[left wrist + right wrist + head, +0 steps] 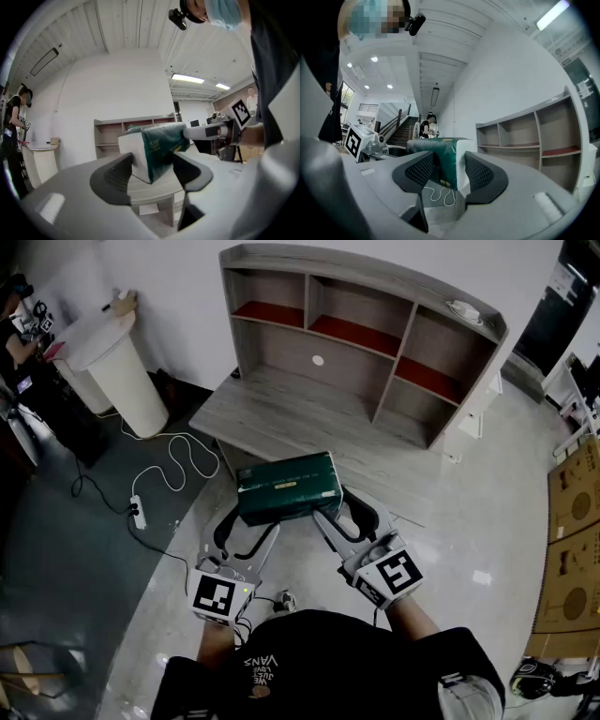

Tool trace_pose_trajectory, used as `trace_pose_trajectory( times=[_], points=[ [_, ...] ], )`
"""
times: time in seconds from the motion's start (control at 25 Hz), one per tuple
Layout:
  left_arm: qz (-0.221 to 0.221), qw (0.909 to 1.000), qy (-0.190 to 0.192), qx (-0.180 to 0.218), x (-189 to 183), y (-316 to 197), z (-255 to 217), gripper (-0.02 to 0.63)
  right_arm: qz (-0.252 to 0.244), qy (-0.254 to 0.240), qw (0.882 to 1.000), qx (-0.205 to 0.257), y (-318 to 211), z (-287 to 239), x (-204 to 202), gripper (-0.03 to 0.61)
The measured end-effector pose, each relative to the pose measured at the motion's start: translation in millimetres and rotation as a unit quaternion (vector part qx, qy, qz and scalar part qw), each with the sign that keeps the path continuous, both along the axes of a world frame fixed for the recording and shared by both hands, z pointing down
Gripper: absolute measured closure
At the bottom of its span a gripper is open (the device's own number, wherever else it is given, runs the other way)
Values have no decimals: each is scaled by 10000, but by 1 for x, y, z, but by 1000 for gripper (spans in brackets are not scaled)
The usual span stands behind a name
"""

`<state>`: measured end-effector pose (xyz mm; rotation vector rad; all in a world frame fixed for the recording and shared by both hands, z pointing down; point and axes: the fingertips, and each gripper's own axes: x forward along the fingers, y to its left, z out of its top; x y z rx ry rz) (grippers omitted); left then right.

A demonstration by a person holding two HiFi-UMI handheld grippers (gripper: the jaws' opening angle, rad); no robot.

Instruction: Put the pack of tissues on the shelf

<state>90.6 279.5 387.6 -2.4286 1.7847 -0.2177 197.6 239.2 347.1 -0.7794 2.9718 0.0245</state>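
Clamping the tissue pack (287, 487), both jaws face a wooden shelf (309, 395) on glossy floor (469, 549).

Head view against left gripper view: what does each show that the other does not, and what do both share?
Only the head view: a white power strip and its cable lying on the floor. Only the left gripper view: a lit ceiling light overhead. Both: the green pack of tissues, held up off the floor, and the wooden shelf beyond it.
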Motion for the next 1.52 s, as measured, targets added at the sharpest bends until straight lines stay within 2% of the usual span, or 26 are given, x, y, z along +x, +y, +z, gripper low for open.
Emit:
trace_pose_trajectory(
  times=[0.24, 0.56, 0.68, 1.52],
  points=[
    [111, 9996, 101, -254, -11, -11, -3, 295, 148, -35, 9998, -104, -10, 6, -16, 368],
    [311, 9992, -19, -238, -41, -44, -1, 295, 321, -177, 9992, -185, -39, 10, -45, 368],
    [316, 9991, 59, -280, -46, -60, 4, 295, 311, -130, 9991, -254, -56, 14, -50, 368],
    [-171, 9997, 65, -166, -84, -259, 3, 295, -222, -180, 9994, -197, -265, 13, -91, 368]
  ],
)
